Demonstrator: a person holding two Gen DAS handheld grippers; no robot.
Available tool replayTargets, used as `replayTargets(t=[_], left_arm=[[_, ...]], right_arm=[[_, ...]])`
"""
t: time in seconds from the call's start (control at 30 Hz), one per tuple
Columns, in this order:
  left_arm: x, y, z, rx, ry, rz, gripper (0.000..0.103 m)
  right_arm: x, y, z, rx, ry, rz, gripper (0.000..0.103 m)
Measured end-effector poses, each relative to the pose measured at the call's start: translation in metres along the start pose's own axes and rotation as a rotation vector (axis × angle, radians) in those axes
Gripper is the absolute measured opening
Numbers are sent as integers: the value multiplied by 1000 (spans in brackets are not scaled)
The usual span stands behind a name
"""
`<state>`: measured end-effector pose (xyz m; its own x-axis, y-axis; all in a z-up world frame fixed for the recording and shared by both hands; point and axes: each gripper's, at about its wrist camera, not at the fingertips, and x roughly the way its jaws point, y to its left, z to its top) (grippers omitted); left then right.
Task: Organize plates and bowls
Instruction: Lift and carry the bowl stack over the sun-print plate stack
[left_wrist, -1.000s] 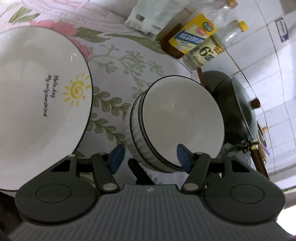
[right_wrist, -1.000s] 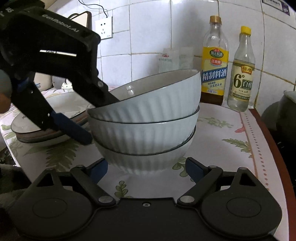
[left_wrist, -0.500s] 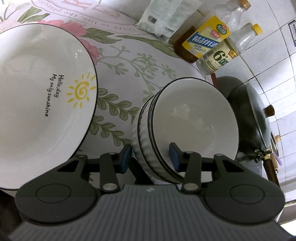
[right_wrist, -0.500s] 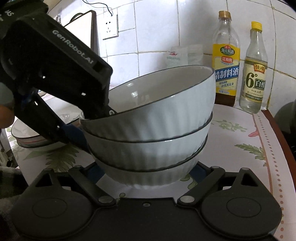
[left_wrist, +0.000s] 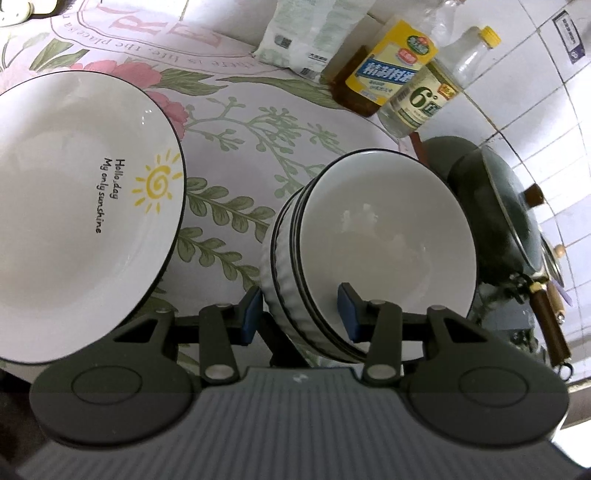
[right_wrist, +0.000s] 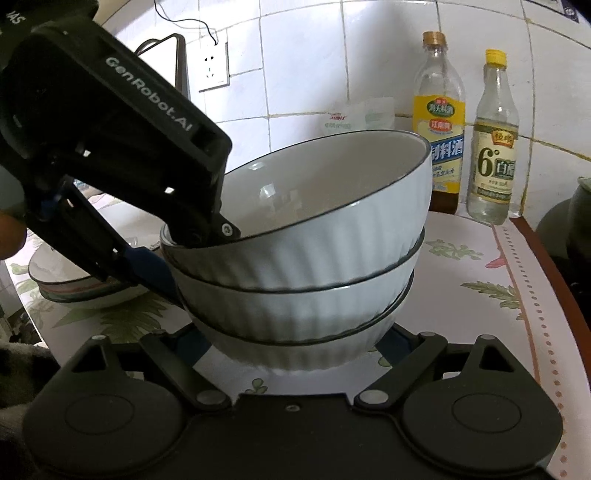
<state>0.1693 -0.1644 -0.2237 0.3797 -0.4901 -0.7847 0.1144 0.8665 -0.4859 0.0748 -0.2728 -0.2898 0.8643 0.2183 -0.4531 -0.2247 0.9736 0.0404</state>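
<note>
Three white ribbed bowls (left_wrist: 384, 251) are nested in a stack (right_wrist: 314, 258) on the floral tablecloth, tilted toward the left. My left gripper (left_wrist: 301, 310) is shut on the stack's near wall, one blue pad outside and the other inside the top bowl. In the right wrist view it (right_wrist: 186, 246) reaches in from the upper left. My right gripper (right_wrist: 291, 345) is open, and the bottom bowl sits between its fingers. A white sun-print plate (left_wrist: 74, 206) lies to the left, on top of a plate stack (right_wrist: 85, 291).
Two bottles (right_wrist: 439, 122) (right_wrist: 493, 147) and a white bag (left_wrist: 310, 33) stand by the tiled wall. A dark lidded wok (left_wrist: 498, 206) sits right of the bowls, past the table's edge (right_wrist: 546, 280). A hand (right_wrist: 7, 236) holds the left gripper.
The left gripper's jaws closed from wide apart onto the bowl stack's wall. The stack now looms closer and more tilted in the right wrist view, between the right fingers.
</note>
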Motion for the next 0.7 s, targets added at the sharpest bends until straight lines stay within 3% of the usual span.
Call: replayTargets(t=[0.2, 0.7], left_arm=[[-20, -4, 3, 10, 32, -59, 42], [-112, 8, 18, 3, -22, -67, 42]], right_arm=[[-26, 12, 8, -14, -23, -28, 95], [-60, 66, 60, -55, -75, 10, 95]])
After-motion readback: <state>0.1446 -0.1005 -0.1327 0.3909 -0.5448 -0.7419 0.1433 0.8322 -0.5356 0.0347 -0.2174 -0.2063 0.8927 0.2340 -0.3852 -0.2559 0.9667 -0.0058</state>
